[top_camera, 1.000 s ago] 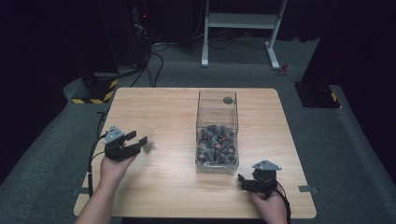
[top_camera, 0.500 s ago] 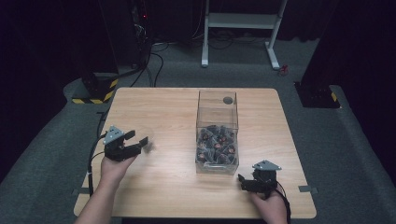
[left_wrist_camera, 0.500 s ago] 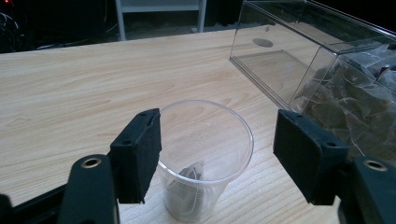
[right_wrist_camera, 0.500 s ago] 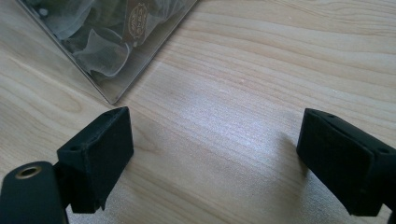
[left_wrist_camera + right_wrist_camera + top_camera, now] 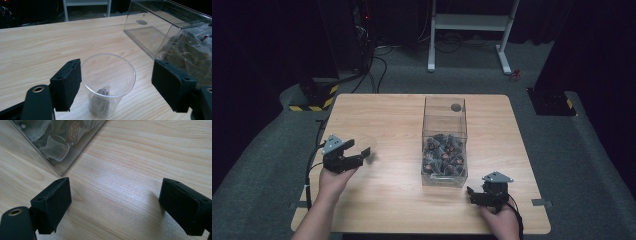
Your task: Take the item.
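Observation:
A clear plastic cup (image 5: 108, 82) stands upright on the wooden table (image 5: 382, 115), with one tea bag lying in its bottom. My left gripper (image 5: 117, 85) is open, its jaws either side of the cup and apart from its wall; from above, the left gripper (image 5: 362, 155) sits at the table's left with the faint cup (image 5: 367, 147) at its tips. A clear box (image 5: 444, 142) in the middle holds several tea bags (image 5: 443, 152). My right gripper (image 5: 473, 194) rests open near the box's front right corner (image 5: 60, 172), with only bare wood between its jaws.
A dark round spot (image 5: 456, 107) shows on the table through the far end of the box. The box wall (image 5: 160, 30) runs along the right of the left gripper view. A white frame (image 5: 469, 30) stands on the floor beyond the table.

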`<state>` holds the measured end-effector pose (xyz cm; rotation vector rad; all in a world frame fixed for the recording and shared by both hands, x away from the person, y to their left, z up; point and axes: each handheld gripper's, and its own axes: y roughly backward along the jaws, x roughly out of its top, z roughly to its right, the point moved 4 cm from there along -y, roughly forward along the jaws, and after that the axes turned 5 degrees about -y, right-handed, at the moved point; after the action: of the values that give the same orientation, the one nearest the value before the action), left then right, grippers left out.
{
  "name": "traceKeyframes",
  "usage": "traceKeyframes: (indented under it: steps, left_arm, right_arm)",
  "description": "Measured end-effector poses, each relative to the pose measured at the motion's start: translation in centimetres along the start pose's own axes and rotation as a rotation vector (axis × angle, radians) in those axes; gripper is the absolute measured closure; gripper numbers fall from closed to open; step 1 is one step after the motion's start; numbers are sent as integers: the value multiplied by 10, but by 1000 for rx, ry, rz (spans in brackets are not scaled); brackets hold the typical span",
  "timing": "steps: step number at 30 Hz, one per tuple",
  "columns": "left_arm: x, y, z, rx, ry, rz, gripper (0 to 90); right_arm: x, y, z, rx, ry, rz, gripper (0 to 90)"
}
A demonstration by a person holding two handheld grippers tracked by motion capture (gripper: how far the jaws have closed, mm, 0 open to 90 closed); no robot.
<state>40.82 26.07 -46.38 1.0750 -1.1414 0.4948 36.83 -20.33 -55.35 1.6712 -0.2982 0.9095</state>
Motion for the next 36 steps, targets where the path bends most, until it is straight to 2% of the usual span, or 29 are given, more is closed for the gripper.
traceKeyframes:
  steps: [11,23,31,34,36]
  left_arm:
    - [-7,7,-1,-9,14,-8,236]
    - [-33,15,-2,-19,19,-57,243]
    - [-60,16,0,-30,13,-126,245]
    - [-74,15,0,-29,14,-167,244]
    - [-87,14,-1,-31,15,-212,241]
  right_arm:
    - [0,0,0,0,0,0,106]
    - [0,0,0,0,0,0,106]
    - [0,0,0,0,0,0,106]
    - [0,0,0,0,0,0,107]
    - [0,0,0,0,0,0,107]
